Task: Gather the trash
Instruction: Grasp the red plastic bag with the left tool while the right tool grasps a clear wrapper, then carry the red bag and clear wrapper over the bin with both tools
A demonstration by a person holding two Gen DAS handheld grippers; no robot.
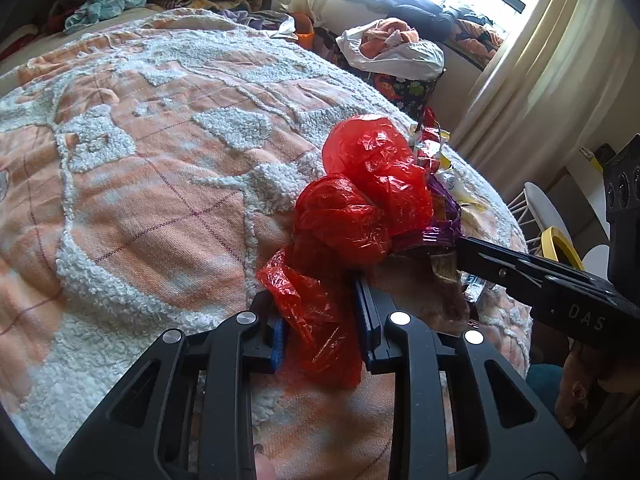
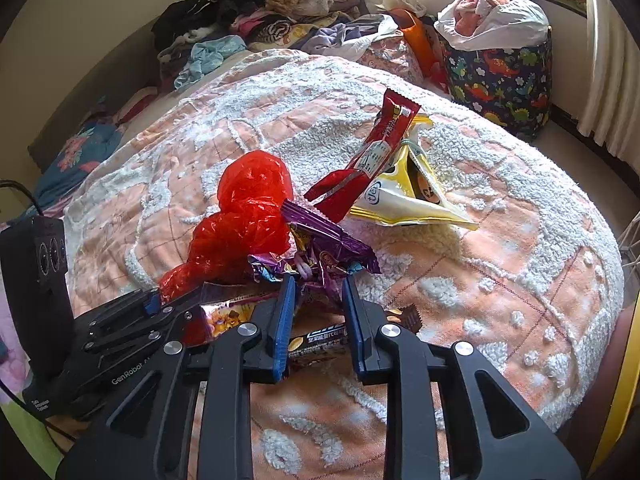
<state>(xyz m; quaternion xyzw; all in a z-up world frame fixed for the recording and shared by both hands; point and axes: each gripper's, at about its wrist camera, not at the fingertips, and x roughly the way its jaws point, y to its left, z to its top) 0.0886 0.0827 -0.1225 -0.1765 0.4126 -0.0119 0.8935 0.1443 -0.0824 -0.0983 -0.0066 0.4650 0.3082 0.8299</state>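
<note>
A crumpled red plastic bag [image 1: 360,200] lies on the orange and white blanket [image 1: 140,140]. My left gripper [image 1: 320,300] has its jaws around the bag's near end, with a gap showing beside the plastic. The bag also shows in the right wrist view [image 2: 248,216]. My right gripper [image 2: 318,284] has its jaws around a purple snack wrapper [image 2: 328,244], with a dark wrapper [image 2: 316,346] lying under them. A red wrapper [image 2: 372,156] and a yellow wrapper [image 2: 404,196] lie just beyond. The right gripper shows in the left wrist view [image 1: 460,248] at the purple wrapper.
A dinosaur-print basket [image 2: 500,76] with clothes stands beyond the bed's far right edge. Piles of clothes [image 2: 260,8] lie at the far side. A curtain [image 1: 540,80] hangs at right. A white chair [image 1: 536,208] and a yellow rim stand beside the bed.
</note>
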